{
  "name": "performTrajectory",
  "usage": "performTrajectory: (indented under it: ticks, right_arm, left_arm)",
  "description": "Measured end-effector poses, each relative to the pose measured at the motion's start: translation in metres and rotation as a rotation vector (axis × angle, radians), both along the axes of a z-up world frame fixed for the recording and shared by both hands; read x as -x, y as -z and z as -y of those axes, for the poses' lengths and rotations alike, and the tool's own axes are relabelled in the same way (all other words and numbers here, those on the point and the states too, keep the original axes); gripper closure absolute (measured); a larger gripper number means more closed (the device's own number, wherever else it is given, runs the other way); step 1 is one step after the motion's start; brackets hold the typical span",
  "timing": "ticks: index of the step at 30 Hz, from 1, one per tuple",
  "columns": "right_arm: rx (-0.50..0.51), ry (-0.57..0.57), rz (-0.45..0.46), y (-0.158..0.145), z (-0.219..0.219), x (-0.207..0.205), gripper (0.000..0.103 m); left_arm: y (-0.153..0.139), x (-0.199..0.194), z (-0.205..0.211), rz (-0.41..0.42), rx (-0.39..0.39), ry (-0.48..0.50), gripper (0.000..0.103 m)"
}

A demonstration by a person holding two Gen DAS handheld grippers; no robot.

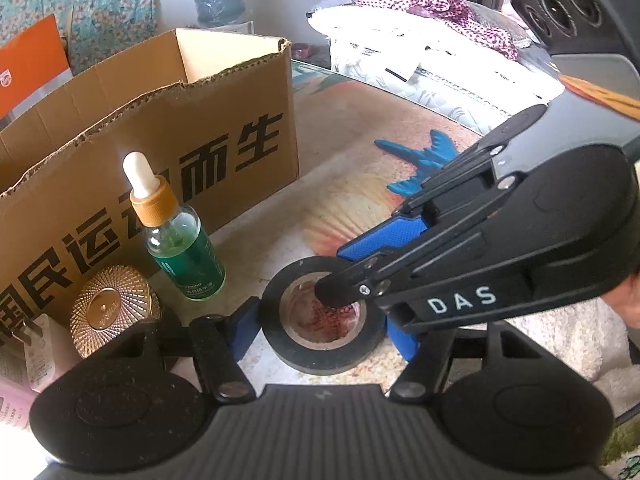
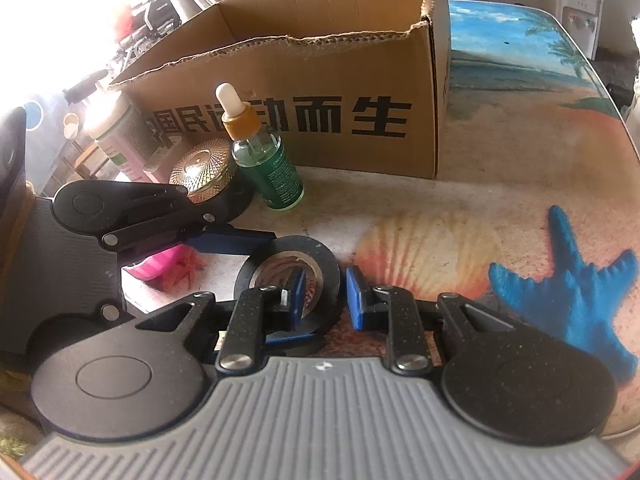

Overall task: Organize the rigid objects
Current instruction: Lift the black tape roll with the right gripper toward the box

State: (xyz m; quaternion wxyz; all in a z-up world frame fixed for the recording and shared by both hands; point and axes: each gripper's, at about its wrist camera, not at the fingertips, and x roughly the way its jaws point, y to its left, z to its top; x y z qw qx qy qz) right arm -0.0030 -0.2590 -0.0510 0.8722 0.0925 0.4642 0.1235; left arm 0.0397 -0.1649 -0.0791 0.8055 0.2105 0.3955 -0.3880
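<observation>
One tape roll (image 1: 320,344) – one dropper bottle (image 1: 184,248), one box (image 1: 160,128)

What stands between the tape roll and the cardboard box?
The green dropper bottle and gold-lidded jar stand before the front wall of the cardboard box, left of the tape roll; further right, only that wall.
</observation>
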Motion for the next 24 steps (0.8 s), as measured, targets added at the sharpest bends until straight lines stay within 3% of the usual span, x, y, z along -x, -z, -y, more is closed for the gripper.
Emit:
performTrajectory:
  ticks: [14, 19, 24]
  right_arm:
    - [-0.006, 0.043, 0.035, -0.014, 0.000, 0.013, 0.085]
    - [0.025, 0.050, 0.108, -0.044, -0.004, 0.024, 0.085]
    - [0.062, 0.042, 0.234, -0.093, -0.008, 0.029, 0.085]
  left_arm:
    - [-0.023, 0.016, -0.006, 0.056, 0.056, 0.003, 0.035]
    - [-0.057, 0.024, -0.013, 0.133, 0.116, 0.000, 0.035]
    - [-0.104, 0.028, -0.022, 0.257, 0.177, -0.024, 0.035]
